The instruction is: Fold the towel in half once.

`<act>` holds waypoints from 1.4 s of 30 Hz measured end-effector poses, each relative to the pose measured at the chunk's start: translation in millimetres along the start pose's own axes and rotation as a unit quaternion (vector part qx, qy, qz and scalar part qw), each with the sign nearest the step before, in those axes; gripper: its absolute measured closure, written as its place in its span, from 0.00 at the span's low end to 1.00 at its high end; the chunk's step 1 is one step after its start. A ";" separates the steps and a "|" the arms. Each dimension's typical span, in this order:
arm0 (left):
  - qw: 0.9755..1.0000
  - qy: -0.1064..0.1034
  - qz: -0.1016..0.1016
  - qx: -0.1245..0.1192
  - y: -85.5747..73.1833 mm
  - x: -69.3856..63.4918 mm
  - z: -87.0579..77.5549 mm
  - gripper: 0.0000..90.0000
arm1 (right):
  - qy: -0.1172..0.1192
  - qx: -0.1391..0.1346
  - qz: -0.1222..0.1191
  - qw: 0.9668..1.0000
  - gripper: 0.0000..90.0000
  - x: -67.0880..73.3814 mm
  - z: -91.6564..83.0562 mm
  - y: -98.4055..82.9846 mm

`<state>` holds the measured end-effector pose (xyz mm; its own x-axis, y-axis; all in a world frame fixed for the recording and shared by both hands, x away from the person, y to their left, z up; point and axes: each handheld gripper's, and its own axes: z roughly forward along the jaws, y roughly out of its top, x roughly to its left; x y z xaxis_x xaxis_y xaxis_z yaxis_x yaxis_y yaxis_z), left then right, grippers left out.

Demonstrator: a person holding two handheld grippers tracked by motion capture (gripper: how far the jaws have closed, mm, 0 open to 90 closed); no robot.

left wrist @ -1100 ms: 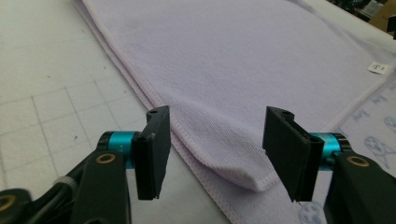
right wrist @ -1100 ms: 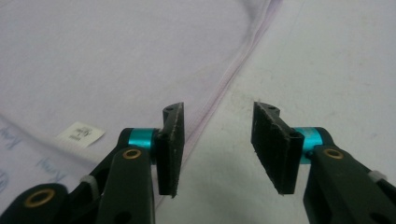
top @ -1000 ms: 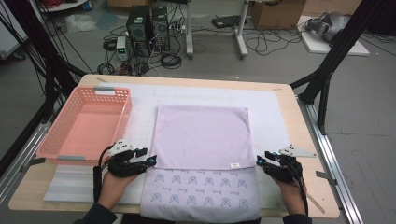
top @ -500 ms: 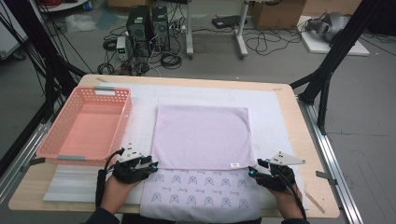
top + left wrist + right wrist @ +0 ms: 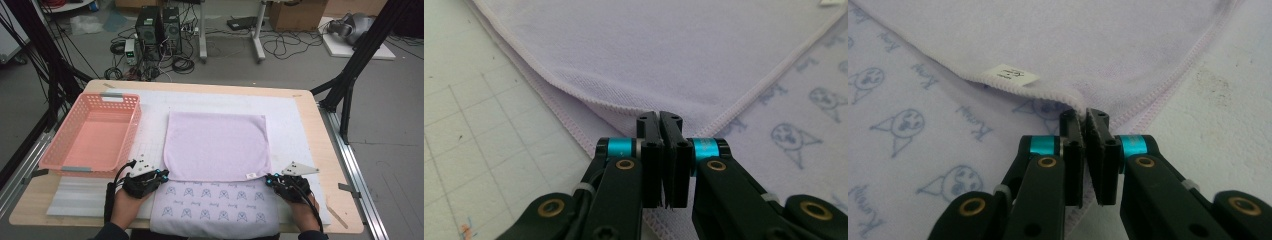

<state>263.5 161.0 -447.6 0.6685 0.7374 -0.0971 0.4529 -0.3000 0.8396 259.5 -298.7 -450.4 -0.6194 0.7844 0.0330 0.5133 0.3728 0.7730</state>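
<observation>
A lavender towel (image 5: 215, 145) lies on the white mat with its far half folded over, and its printed side (image 5: 215, 207) shows along the table's front. My left gripper (image 5: 164, 175) (image 5: 659, 117) sits at the folded flap's near left corner. Its jaws have just been closing and now pinch that corner's hem (image 5: 624, 107). My right gripper (image 5: 269, 180) (image 5: 1083, 116) is at the near right corner, beside the white label (image 5: 1010, 76). Its jaws have also just closed, and the towel's curled corner runs in between them.
A pink plastic basket (image 5: 131, 131) stands on the left side of the table, close to my left hand. The white gridded mat (image 5: 292, 122) covers most of the wooden tabletop (image 5: 327, 165). Black frame posts, computers and cables stand on the floor beyond.
Both hands have slid slightly toward the table's front and inward, onto the flap's near corners. The towel lies as before.
</observation>
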 end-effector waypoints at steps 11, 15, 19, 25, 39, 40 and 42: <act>0.998 -0.031 -0.027 -0.037 3.3 -4.3 -25.4 0.97 | 0.025 -0.022 -0.007 0.999 0.97 7.6 -24.2 3.6; 0.998 -0.046 -0.024 -0.038 2.0 -9.9 -37.8 0.97 | 0.033 -0.015 -0.013 0.999 0.97 13.9 -34.1 -0.6; 0.998 -0.049 -0.025 -0.038 -2.3 -11.5 -49.5 0.97 | 0.044 -0.012 -0.017 0.999 0.97 17.5 -46.2 -7.8; 0.997 -0.061 -0.018 -0.033 -7.7 -20.1 -63.6 0.97 | 0.056 -0.010 -0.032 0.998 0.97 29.7 -60.4 -16.1; 0.995 -0.099 0.002 -0.006 -26.9 -43.3 -91.2 0.97 | 0.084 -0.011 -0.042 0.996 0.97 58.9 -99.7 -34.2; 0.995 -0.103 0.005 -0.004 -28.1 -45.0 -93.5 0.97 | 0.085 -0.010 -0.045 0.995 0.97 60.6 -102.4 -35.8; 0.994 -0.111 0.006 0.000 -31.1 -49.2 -98.4 0.97 | 0.086 -0.004 -0.044 0.995 0.97 64.1 -107.6 -38.8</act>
<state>158.4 193.6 -416.4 0.7879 0.5813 -0.2030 0.4442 -0.3083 0.8412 135.9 -316.2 -410.1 -0.7545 0.6523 0.0727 0.4482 0.4312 0.7830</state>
